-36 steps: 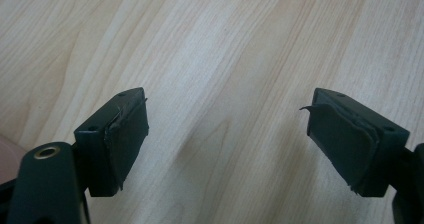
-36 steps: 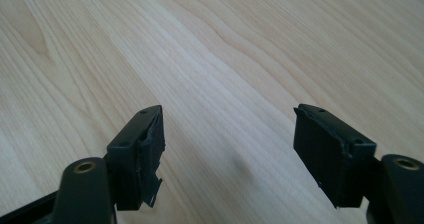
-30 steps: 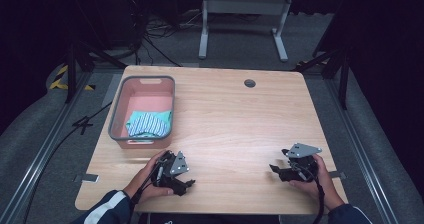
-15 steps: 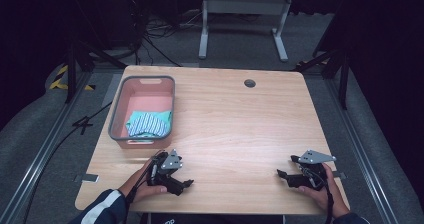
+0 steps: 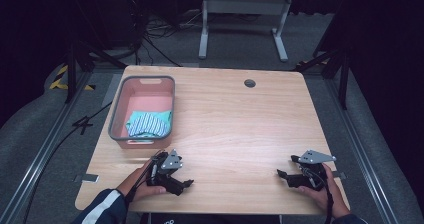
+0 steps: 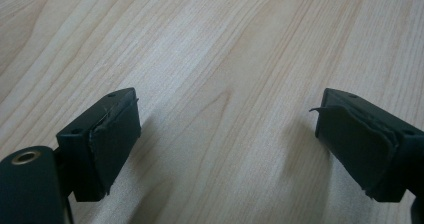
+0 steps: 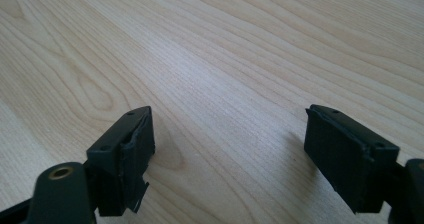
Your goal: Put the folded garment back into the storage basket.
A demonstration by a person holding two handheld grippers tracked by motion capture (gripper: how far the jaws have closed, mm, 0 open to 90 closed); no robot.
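My left gripper (image 5: 184, 183) rests low on the wooden table (image 5: 235, 129) near its front left edge, held by a hand in a dark sleeve. In the left gripper view its jaws stand wide apart over bare wood, so the left gripper (image 6: 225, 149) is open and holds nothing. My right gripper (image 5: 282, 175) sits near the front right edge, pointing left. The right gripper (image 7: 227, 156) is open too, with only wood grain between its black pads (image 7: 132, 156).
A pink basket with a grey rim (image 5: 116, 115) stands at the table's left side, just behind my left gripper. A folded blue striped cloth (image 5: 148, 123) lies inside it. A round cable hole (image 5: 250, 83) sits near the far edge. Dark floor and metal stands surround the table.
The right gripper has drawn back toward the front right edge. The left gripper has shifted slightly toward the front edge. Both stay open.
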